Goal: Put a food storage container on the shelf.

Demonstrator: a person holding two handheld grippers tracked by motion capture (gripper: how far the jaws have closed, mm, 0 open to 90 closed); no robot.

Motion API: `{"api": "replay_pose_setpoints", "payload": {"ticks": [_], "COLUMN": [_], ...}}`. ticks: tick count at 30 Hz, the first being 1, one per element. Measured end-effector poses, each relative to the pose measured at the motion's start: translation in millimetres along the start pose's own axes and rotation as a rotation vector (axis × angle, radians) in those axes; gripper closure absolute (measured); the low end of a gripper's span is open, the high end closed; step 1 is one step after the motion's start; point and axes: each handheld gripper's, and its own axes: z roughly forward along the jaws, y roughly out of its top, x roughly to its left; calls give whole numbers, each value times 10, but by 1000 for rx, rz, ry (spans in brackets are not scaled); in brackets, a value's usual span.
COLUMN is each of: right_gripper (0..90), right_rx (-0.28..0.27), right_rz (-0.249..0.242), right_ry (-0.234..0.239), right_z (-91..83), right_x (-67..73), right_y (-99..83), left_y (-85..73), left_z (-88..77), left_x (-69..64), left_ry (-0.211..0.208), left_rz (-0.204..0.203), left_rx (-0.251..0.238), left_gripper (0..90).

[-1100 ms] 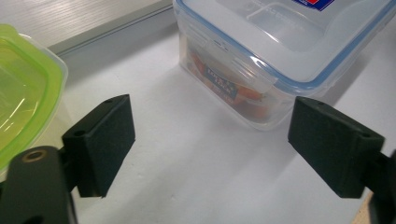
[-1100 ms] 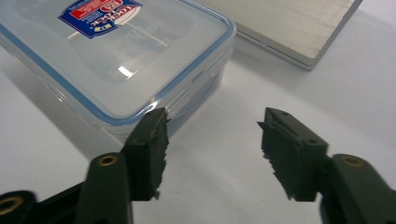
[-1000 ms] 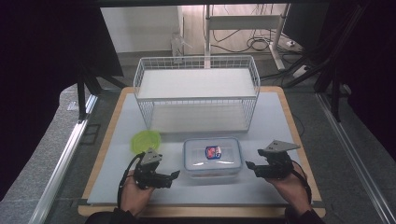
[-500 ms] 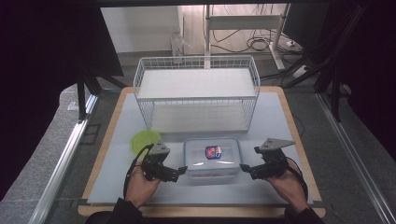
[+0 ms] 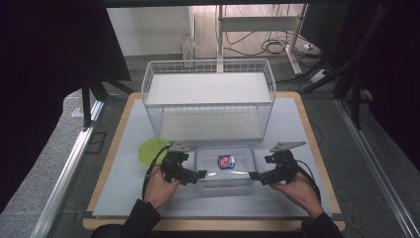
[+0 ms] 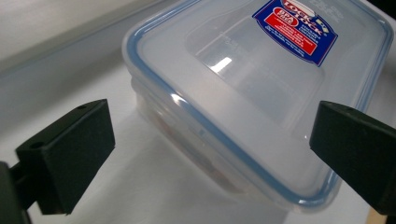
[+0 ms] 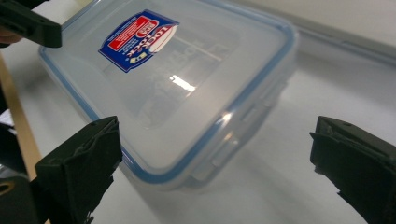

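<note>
The white table with a wooden border carries everything. A white wire basket stands at the far edge, in the middle. A clear plastic box with a blue-rimmed lid and a red and blue label lies flat near the near edge, about the middle. A flat round green lid lies just to the left of the box. The left tongs are at the left end of the box, jaws wide, pads apart from it. The right tongs are at the right end; the jaws have just been opening and stand wide, one corner of the box between them, not pressed.
</note>
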Motion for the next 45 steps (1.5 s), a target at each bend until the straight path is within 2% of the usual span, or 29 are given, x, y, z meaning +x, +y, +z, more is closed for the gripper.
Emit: {"api": "replay_pose_setpoints", "payload": {"ticks": [2,3,4,5,8,10,12,13,14,15,17,18,19,20,21,22,24,26,27,28,29,30,31,32,34,39,40,45], "right_gripper": [23,27,27,33,36,29,44,45,45,90,101,170,203,203,233,276,293,303,342,342,420,420,460,460,471,465,472,484], "right_rx": [34,37,37,52,64,73,85,90,90,96,101,97,85,85,78,64,61,56,38,38,10,10,-9,-9,-23,-15,-19,-34], "right_rz": [23,30,30,46,71,89,119,136,136,155,154,170,174,174,171,144,126,125,133,133,135,135,128,128,129,151,177,211], "right_ry": [49,61,61,94,131,140,172,184,184,182,186,189,189,189,189,172,151,145,144,144,159,159,171,171,172,163,167,171], "right_z": [107,131,131,200,267,302,331,346,346,322,306,241,214,214,179,108,64,44,1,1,-57,-57,-115,-115,-145,-146,-150,-154], "right_x": [-38,-48,-48,-75,-102,-120,-149,-165,-165,-172,-174,-177,-180,-180,-179,-136,-84,-64,-45,-45,-50,-50,-37,-37,-18,21,19,22], "right_y": [34,43,43,74,110,134,145,144,144,149,150,131,123,123,116,104,89,74,29,29,-15,-15,-59,-59,-96,-138,-141,-159], "left_y": [19,19,24,35,50,48,33,26,26,27,30,32,36,36,35,27,-27,-54,-112,-112,-148,-175,-216,-216,-232,-232,-236,-269], "left_z": [54,54,83,122,165,175,189,198,198,196,191,158,136,136,100,68,-12,-37,-87,-87,-125,-159,-196,-196,-198,-201,-204,-219], "left_x": [27,27,34,45,71,99,109,105,105,93,78,25,-8,-8,-48,-71,-100,-104,-102,-102,-87,-58,-20,-20,-14,-57,-67,-92], "left_ry": [-49,-49,-72,-106,-131,-148,-163,-170,-170,-180,-185,-168,-153,-153,-134,-123,-127,-133,-148,-148,-161,-180,-209,-209,-217,-195,-192,-187], "left_rz": [-17,-17,-28,-41,-68,-88,-120,-152,-152,-166,-151,-97,-73,-73,-53,-43,-18,-19,-25,-25,-56,-71,-82,-82,-87,-86,-89,-103], "left_rx": [14,14,15,25,28,39,36,41,41,70,88,105,108,108,104,94,72,66,41,41,-1,-22,-49,-49,-65,-69,-71,-92], "left_gripper": [0,0,0,0,0,0,0,0,0,0,0,0,2,16,16,70,130,193,235,267,341,341,426,444,451,446,447,462]}}
